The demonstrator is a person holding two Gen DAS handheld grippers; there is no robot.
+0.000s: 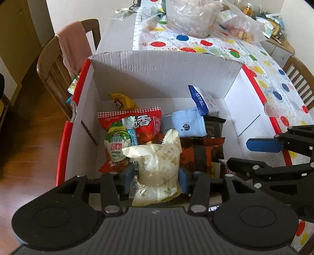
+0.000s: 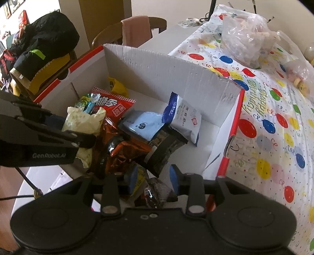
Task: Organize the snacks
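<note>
The desk (image 1: pixel 215 49), covered with a cloth of coloured balloons, is carrying a white cardboard box (image 1: pixel 162 72) with red edges, and a clear plastic bag (image 1: pixel 192 17) is lying on the cloth behind the box. Inside the box the snacks are piling up: a red packet (image 1: pixel 145 125), a pale blue packet (image 1: pixel 186 123), a white packet with a dark blue top (image 1: pixel 200 98) leaning on the far wall, an orange-brown packet (image 1: pixel 198 155) and a black packet (image 1: pixel 213 127). The left tool (image 1: pixel 156 177) is pointing down into the near part of the box, and a cream wrapped snack (image 1: pixel 159 166) is sitting between its blue pads, which are lying close at both its sides; I cannot tell if they are pressing it. The right tool (image 2: pixel 154 176) is hanging over the near right part of the box with its pads standing apart, and a dark crinkled wrapper (image 2: pixel 157 193) is lying between them, touching neither pad clearly.
</note>
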